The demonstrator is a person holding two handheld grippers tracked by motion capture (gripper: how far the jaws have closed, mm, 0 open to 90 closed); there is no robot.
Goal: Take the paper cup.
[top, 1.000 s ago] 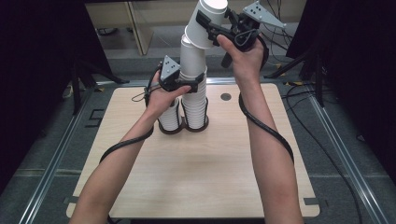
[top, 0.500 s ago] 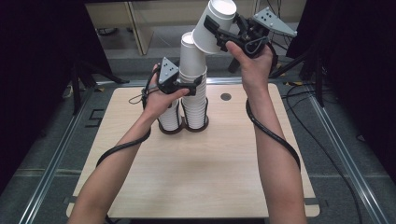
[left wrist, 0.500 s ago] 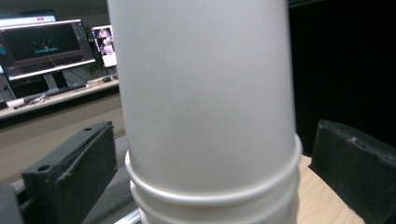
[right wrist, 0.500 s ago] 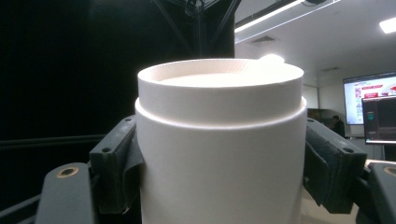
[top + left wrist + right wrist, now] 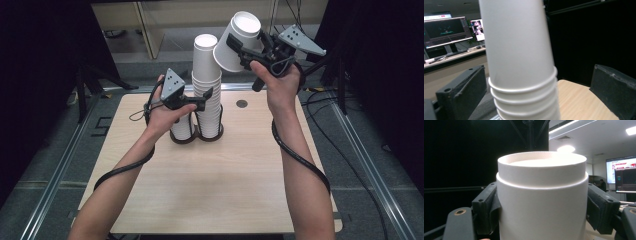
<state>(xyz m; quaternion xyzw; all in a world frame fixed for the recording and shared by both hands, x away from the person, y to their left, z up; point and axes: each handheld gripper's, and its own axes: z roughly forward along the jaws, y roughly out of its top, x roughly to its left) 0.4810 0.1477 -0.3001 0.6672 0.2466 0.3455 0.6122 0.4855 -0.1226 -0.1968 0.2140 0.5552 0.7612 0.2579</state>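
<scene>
A tall stack of upside-down white paper cups [image 5: 207,75] stands in a dark ring base [image 5: 211,136] at the middle back of the wooden table [image 5: 215,190]. My left gripper [image 5: 205,100] reaches around the stack's lower half. In the left gripper view the stack [image 5: 521,62] stands between the jaws with a gap on each side. The left gripper [image 5: 537,100] is open and its jaws have just been opening. My right gripper [image 5: 239,52] is shut on a single white cup [image 5: 236,35], held tilted in the air up and right of the stack's top. Both pads press its wall [image 5: 541,195].
A shorter cup stack [image 5: 182,127] stands in a second ring just left of the tall one, partly behind my left hand. A small round hole [image 5: 242,104] sits in the tabletop to the right. Metal rails [image 5: 360,160] and cables run along the table's sides.
The right gripper has carried the single cup off the top of the tall stack, to the right and lower, tilting it. The left gripper has drawn slightly left.
</scene>
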